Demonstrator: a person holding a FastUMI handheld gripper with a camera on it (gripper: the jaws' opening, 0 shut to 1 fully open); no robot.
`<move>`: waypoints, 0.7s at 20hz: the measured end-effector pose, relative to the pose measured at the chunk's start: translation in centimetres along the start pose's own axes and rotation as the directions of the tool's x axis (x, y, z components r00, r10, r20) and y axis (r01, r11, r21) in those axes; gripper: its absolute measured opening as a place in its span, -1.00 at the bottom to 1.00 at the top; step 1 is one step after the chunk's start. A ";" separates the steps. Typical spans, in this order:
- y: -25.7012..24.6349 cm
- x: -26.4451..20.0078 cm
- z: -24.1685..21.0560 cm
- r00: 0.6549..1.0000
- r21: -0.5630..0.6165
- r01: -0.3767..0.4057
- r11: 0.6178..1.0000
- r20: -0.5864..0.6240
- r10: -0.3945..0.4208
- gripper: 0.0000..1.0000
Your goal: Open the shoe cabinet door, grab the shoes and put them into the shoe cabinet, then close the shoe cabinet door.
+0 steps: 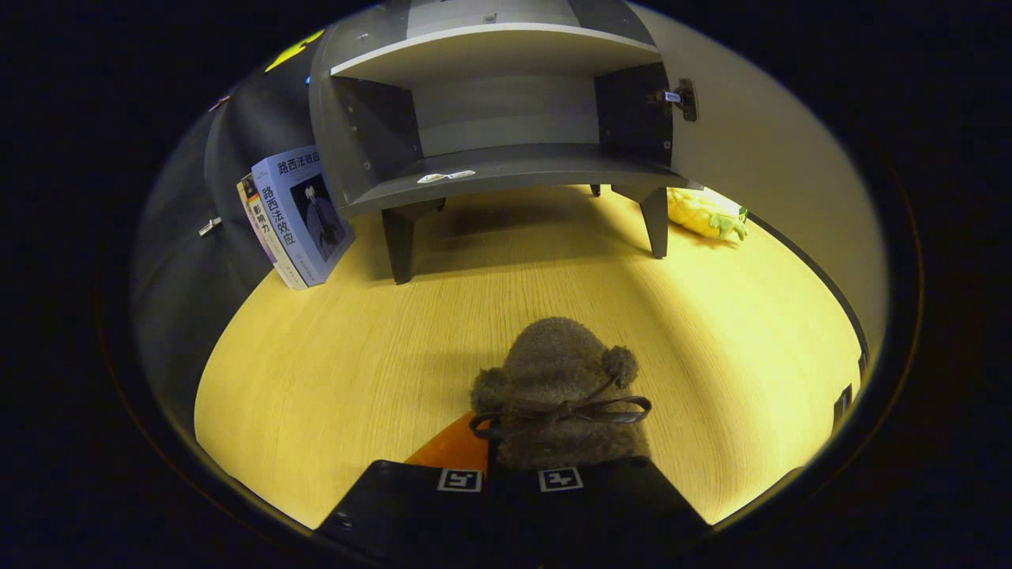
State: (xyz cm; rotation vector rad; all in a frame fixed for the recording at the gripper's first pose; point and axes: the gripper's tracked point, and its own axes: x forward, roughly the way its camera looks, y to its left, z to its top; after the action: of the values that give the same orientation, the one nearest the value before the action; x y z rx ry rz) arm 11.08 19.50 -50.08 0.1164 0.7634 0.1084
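A fuzzy brown shoe (557,379) with a dark bow and two pompoms points toward the cabinet, and my gripper (511,474) is shut on its heel end. Only its toe half sticks out ahead of the fingers, over the wooden table (316,379). Beyond it stands the grey shoe cabinet (506,170) on short legs, with bare shelves. Its door (759,158) is swung wide open to the right, the hinge (684,99) showing.
Two books (296,217) lean against the cabinet's left side. A yellow pineapple toy (704,213) lies behind the cabinet's right leg, under the open door. Bare tabletop stretches between the shoe and the cabinet.
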 end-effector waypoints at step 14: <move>-1.8 -8.0 10.5 0.987 0.106 -0.085 0.991 0.145 0.069 -0.90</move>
State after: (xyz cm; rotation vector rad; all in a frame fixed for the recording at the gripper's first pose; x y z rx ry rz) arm 12.73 15.93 -37.31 0.2579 0.6238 0.1293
